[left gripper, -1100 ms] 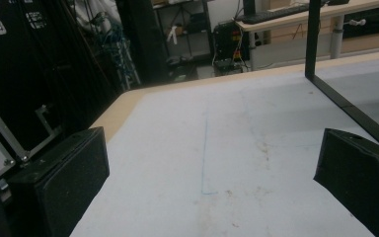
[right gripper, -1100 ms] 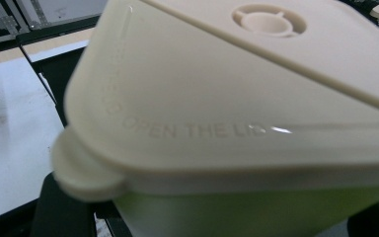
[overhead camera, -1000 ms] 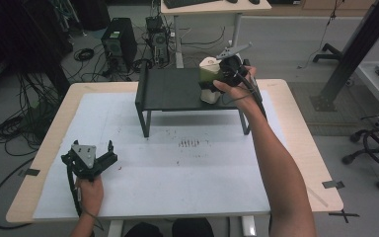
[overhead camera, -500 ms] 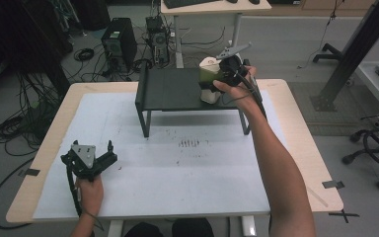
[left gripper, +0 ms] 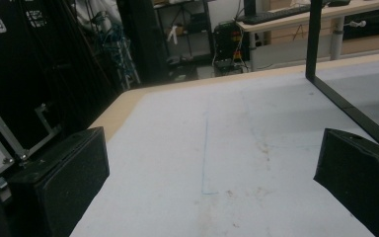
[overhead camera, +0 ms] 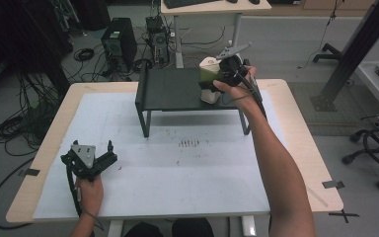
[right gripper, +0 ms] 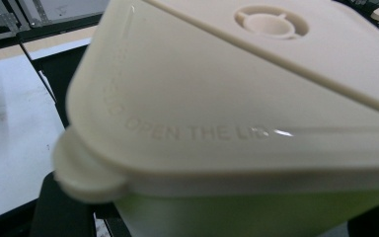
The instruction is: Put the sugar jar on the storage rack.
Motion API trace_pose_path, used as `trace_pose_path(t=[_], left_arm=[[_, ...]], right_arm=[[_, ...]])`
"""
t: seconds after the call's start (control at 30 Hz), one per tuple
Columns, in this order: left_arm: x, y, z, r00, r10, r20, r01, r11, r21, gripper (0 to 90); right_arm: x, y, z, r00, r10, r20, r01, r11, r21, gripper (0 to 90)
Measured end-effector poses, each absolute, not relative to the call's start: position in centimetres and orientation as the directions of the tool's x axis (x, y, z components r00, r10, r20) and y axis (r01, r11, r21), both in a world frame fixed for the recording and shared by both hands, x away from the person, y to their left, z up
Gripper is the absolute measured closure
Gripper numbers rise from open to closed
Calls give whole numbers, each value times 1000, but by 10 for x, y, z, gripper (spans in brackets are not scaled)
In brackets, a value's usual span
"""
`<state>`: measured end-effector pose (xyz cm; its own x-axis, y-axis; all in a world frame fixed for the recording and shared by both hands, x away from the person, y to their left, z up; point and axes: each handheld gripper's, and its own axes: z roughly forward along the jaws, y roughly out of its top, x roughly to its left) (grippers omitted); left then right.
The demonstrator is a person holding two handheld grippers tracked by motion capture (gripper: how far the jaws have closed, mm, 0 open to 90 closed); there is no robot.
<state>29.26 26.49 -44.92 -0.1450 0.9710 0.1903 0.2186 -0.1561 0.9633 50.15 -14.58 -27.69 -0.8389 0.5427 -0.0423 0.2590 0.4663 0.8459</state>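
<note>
High view: I found the right gripper (overhead camera: 223, 75) at the far right of the table (overhead camera: 296, 148), over the right end of the black shelf (overhead camera: 172, 91). It was clamped on a lidded container (overhead camera: 208, 74) with a cream lid and a green body, which stood tilted on the shelf top or just above it; I could not tell whether it rested there. The left gripper (overhead camera: 93, 159) sat at the near left, low over the white table cover, well apart from the container.

Left gripper view: the two black jaws stood spread wide with nothing between them, and the bare cover and one shelf leg (left gripper: 345, 103) lay beyond.

Right gripper view: the container (right gripper: 237, 118) sat hard against the camera, its lid embossed with lettering about opening the lid, a round vent at the far side and a small tab (right gripper: 81, 170) at the left corner. The jaws themselves were hidden beneath it, pressed in close on the container.

Assessment: I judged it a light, rigid plastic box, smooth and liable to slip, with a lid that could pop if taken by the tab. Hold belongs on the green body below the lid rim, on two opposite walls.
</note>
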Motion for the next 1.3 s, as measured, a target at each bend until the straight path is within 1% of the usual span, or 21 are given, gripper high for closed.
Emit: trace_pose_path(t=[1.3], left_arm=[[293,265,-449,-146,971,188,222,-153,963,2]], right_arm=[[502,-146,-277,-842,538,-50,250,471,846,282]])
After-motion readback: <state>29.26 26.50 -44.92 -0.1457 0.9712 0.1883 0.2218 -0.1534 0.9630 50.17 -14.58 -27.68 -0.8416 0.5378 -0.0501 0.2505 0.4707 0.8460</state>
